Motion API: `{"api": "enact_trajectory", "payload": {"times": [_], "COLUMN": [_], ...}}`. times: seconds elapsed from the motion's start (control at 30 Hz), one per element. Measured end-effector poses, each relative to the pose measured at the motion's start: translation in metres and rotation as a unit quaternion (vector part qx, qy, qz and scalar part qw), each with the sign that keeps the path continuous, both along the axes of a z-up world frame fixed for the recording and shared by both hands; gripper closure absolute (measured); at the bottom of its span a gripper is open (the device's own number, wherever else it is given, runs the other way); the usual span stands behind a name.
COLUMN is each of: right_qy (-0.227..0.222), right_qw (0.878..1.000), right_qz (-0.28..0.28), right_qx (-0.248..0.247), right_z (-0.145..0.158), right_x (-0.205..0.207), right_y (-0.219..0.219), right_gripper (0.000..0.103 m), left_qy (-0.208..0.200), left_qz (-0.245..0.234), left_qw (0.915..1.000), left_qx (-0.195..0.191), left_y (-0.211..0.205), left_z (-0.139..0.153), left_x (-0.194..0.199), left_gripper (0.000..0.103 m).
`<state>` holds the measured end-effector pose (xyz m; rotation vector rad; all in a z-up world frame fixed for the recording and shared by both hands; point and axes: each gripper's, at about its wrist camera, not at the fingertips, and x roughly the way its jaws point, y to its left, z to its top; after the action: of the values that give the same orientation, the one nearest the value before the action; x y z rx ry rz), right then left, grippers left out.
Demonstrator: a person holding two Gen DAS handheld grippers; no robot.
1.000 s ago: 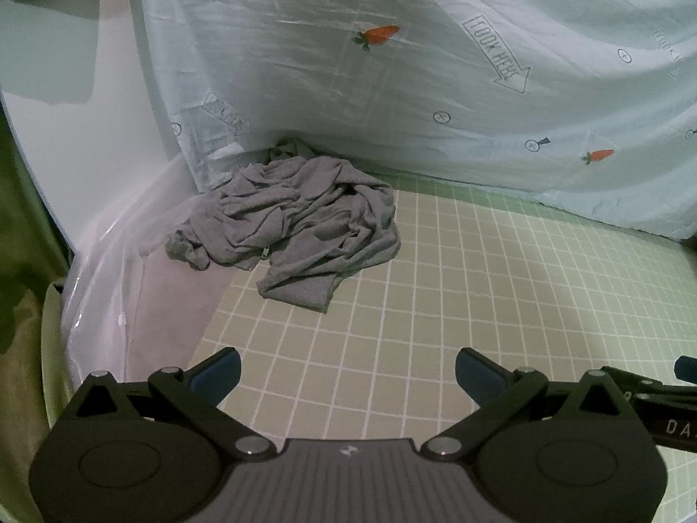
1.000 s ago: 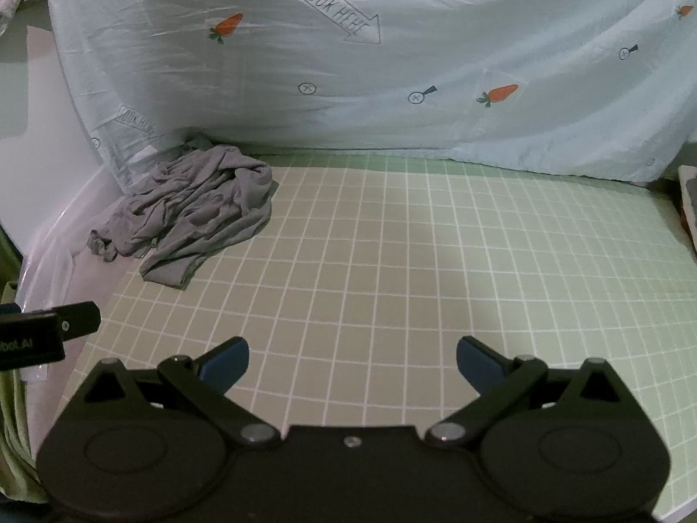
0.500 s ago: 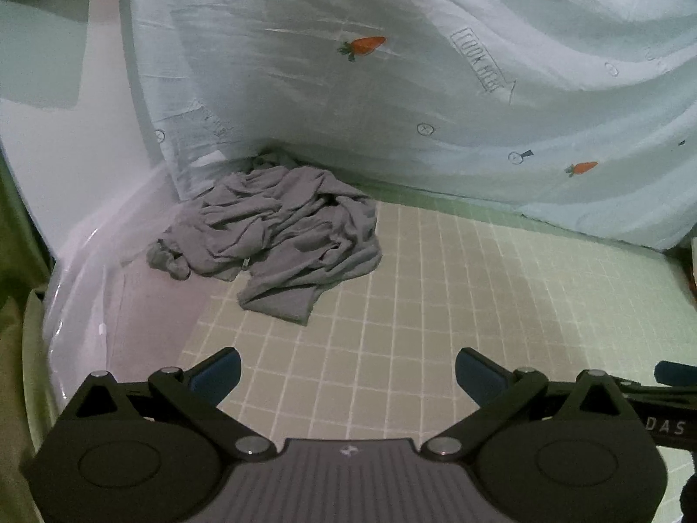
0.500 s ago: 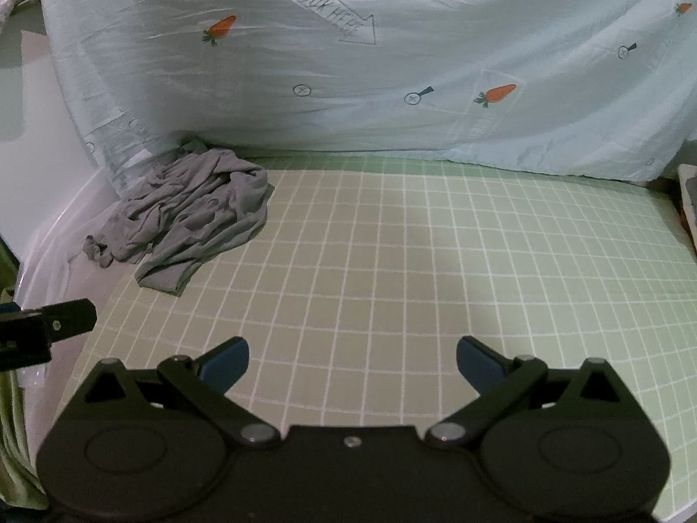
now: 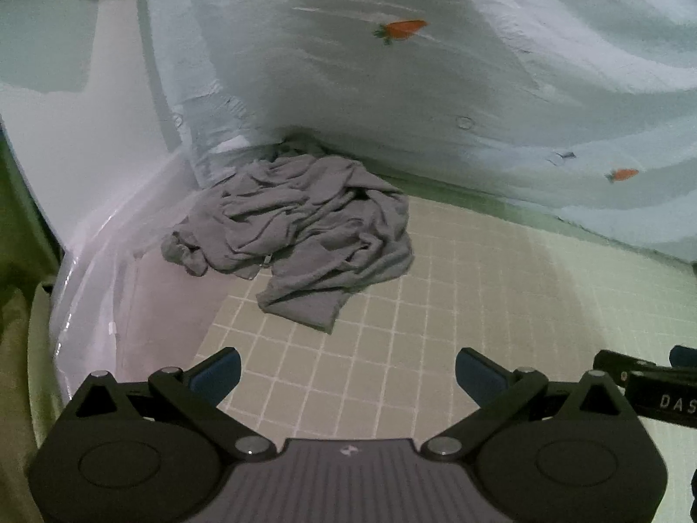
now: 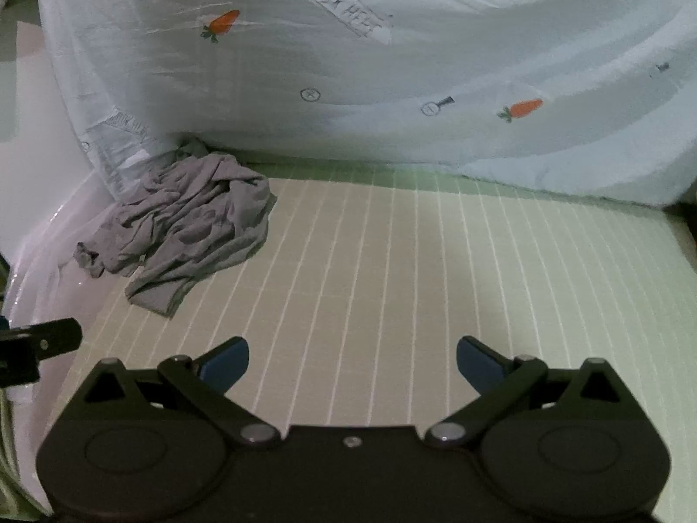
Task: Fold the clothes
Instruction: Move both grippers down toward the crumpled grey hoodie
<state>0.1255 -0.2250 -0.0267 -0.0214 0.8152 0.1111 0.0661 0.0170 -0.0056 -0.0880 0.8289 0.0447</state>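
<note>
A crumpled grey garment (image 5: 305, 235) lies in a heap at the far left corner of the green checked mat (image 5: 501, 305), against the hanging sheet. In the right wrist view the same grey garment (image 6: 187, 226) sits far to the left. My left gripper (image 5: 347, 375) is open, well short of the heap, with nothing between its blue-tipped fingers. My right gripper (image 6: 352, 361) is also open and empty, over bare mat to the right of the garment. Part of the right gripper (image 5: 653, 388) shows at the right edge of the left wrist view.
A pale blue sheet (image 6: 392, 87) with carrot prints hangs along the back like a wall. Clear plastic film (image 5: 100, 287) covers the mat's left edge, beside a white wall (image 5: 65, 130). The checked mat (image 6: 435, 283) stretches out flat to the right.
Both grippers have shifted slightly, so the grey heap sits a little nearer the middle of the left wrist view. Both stay open; the garment has not moved.
</note>
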Motion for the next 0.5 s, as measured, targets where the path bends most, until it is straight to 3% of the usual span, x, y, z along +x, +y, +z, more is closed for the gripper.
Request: {"api": "enact_trajectory", "payload": {"times": [0.2, 0.5], "right_qy": [0.007, 0.006], "right_qw": [1.0, 1.0], "right_qz": [0.001, -0.015], "right_qx": [-0.013, -0.009], "right_z": [-0.008, -0.019], "right_x": [0.032, 0.11], "right_y": [0.008, 0.036], "right_gripper": [0.0, 0.0], "left_qy": [0.016, 0.043], "left_qz": [0.029, 0.029], "left_qw": [0.9993, 0.9986], "left_qx": [-0.02, 0.009], "left_y": [0.021, 0.056], "left_z": [-0.006, -0.033], "left_x": [0.043, 0.114], "left_gripper": [0.0, 0.001]}}
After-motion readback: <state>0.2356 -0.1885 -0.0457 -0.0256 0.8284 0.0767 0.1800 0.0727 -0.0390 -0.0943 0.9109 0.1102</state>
